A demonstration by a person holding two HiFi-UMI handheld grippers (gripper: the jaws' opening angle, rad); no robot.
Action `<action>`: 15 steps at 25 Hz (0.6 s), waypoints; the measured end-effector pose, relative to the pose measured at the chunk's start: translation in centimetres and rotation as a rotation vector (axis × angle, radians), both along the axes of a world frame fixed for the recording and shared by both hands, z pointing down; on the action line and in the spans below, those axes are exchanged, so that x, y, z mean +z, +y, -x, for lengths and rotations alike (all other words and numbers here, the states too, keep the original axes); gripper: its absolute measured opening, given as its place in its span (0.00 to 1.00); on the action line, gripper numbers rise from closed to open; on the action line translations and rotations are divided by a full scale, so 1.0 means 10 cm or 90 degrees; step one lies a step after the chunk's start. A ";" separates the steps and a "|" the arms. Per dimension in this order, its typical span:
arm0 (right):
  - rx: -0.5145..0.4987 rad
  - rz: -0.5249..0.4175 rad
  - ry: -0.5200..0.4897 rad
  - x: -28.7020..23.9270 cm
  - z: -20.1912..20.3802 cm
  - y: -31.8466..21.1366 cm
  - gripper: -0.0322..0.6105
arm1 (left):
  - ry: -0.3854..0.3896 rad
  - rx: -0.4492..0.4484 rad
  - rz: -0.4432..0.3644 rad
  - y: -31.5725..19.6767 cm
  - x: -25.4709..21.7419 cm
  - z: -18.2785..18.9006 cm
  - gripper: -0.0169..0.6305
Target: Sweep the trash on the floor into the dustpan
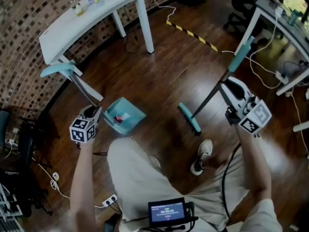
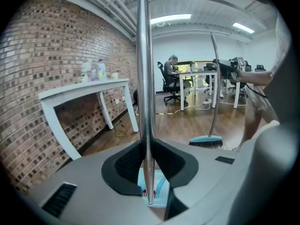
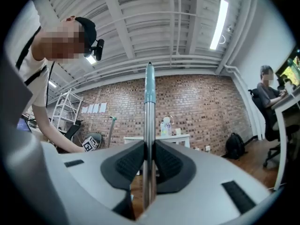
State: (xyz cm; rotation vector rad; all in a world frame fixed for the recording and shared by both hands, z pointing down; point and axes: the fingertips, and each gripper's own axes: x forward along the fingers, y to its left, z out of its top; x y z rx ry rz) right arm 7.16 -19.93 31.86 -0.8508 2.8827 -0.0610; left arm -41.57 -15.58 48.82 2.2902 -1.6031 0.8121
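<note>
A teal dustpan (image 1: 126, 111) hangs tilted just above the wooden floor, with red and white trash (image 1: 120, 117) in it. Its metal pole (image 2: 144, 88) runs up to a teal grip (image 1: 57, 69). My left gripper (image 1: 93, 112) is shut on that pole, and the pan (image 2: 158, 189) shows beneath the jaws in the left gripper view. The broom has a teal brush head (image 1: 189, 119) on the floor right of the pan. My right gripper (image 1: 227, 89) is shut on the broom pole (image 3: 149, 125), below its teal end (image 3: 150, 86). The brush head (image 2: 206, 141) also shows in the left gripper view.
A white table (image 1: 72, 25) carrying bottles stands against the brick wall at the back left. A yellow-black strip (image 1: 193, 34) and loose cables cross the floor behind. Desks (image 1: 270, 13) stand at the right. The person's shoe (image 1: 203, 156) is near the brush; a power strip (image 1: 110, 200) lies at the lower left.
</note>
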 end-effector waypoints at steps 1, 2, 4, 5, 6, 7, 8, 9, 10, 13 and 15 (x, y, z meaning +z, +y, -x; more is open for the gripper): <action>0.006 0.002 -0.002 0.01 -0.08 -0.02 0.18 | -0.010 0.017 0.001 -0.13 -0.06 -0.10 0.15; 0.009 0.005 -0.005 0.02 -0.15 -0.03 0.18 | -0.019 0.032 0.003 -0.24 -0.11 -0.20 0.15; 0.018 0.011 -0.003 0.06 -0.29 -0.05 0.18 | -0.031 0.059 0.002 -0.45 -0.20 -0.46 0.15; 0.028 0.015 0.001 0.10 -0.36 -0.07 0.18 | -0.035 0.074 -0.001 -0.56 -0.24 -0.61 0.15; 0.042 0.021 0.006 0.14 -0.43 -0.08 0.18 | -0.038 0.091 -0.005 -0.67 -0.28 -0.78 0.15; 0.059 0.026 0.012 0.18 -0.49 -0.09 0.18 | -0.039 0.109 -0.008 -0.78 -0.30 -0.95 0.15; 0.074 0.031 0.019 0.22 -0.53 -0.11 0.18 | -0.039 0.125 -0.010 -0.88 -0.30 -1.11 0.15; 0.084 0.035 0.027 0.26 -0.54 -0.12 0.18 | -0.037 0.137 -0.010 -0.94 -0.28 -1.25 0.15; 0.089 0.036 0.034 0.29 -0.54 -0.13 0.18 | -0.034 0.144 -0.010 -0.98 -0.25 -1.36 0.15; 0.098 0.038 0.052 0.36 -0.58 -0.12 0.18 | -0.016 0.163 -0.001 -1.00 -0.06 -1.69 0.15; 0.114 0.041 0.060 0.37 -0.69 -0.08 0.18 | 0.008 0.181 0.008 -1.02 0.09 -1.96 0.15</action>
